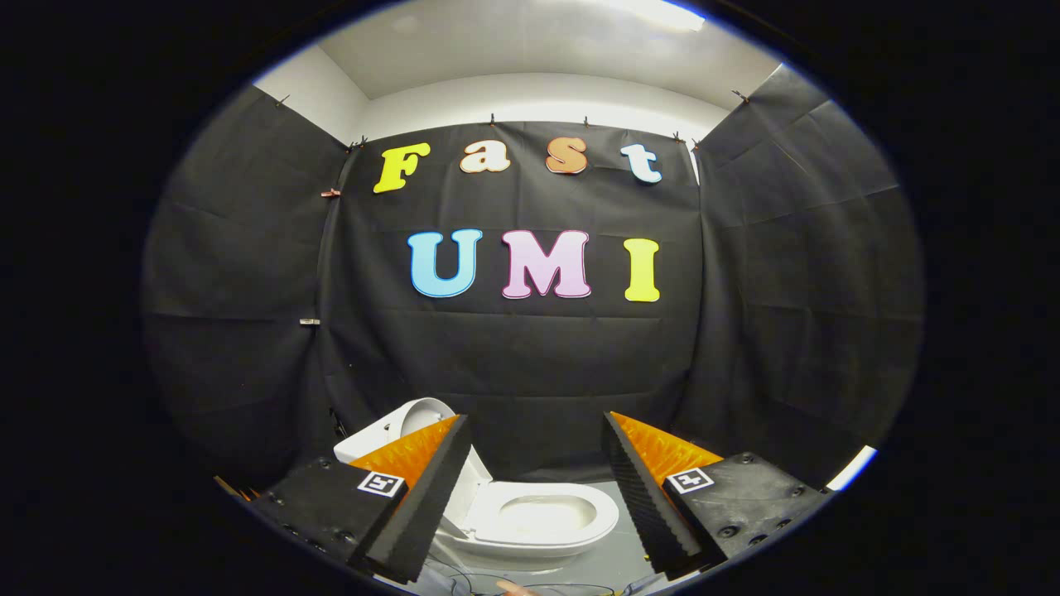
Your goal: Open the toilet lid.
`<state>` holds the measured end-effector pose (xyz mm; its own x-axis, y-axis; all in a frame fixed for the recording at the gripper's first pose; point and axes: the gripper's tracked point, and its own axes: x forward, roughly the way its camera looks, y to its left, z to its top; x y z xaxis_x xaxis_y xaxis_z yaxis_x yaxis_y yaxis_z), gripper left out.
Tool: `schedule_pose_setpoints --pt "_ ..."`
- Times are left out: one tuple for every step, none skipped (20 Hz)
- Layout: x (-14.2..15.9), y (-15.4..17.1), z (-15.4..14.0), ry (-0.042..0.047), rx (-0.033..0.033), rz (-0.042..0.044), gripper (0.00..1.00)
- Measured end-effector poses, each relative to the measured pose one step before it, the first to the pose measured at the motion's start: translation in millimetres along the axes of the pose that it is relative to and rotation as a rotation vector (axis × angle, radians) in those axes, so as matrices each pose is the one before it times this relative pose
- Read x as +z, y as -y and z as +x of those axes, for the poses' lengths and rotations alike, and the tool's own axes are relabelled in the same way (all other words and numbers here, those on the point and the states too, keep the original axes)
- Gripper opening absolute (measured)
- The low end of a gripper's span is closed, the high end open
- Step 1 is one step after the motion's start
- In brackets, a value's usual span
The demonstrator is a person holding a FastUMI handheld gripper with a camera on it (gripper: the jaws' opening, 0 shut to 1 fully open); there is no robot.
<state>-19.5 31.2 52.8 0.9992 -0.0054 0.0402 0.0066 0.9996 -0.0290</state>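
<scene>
My gripper [530, 505] is wide open, gripping nothing, fingers [418, 497] well apart. Just ahead between them sits the toilet [542, 517], bowl showing, and the lid [422, 418] already looks tipped up behind the left finger. So I'd say it's basically done, just back off without bumping it.

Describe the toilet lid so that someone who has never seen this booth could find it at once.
Start at the booth's black cloth wall, then drop to the white toilet on the grey floor, seen between the fingers of the open hand-held gripper. The toilet lid is the rounded white flap standing raised behind the bowl, partly hidden by the left finger, unlike the flat oval seat.
</scene>
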Motion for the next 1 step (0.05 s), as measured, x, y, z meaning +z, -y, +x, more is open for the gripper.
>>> schedule_pose_setpoints --pt "-0.65 -0.22 0.37 -0.00079 0.00003 -0.00317 0.99"
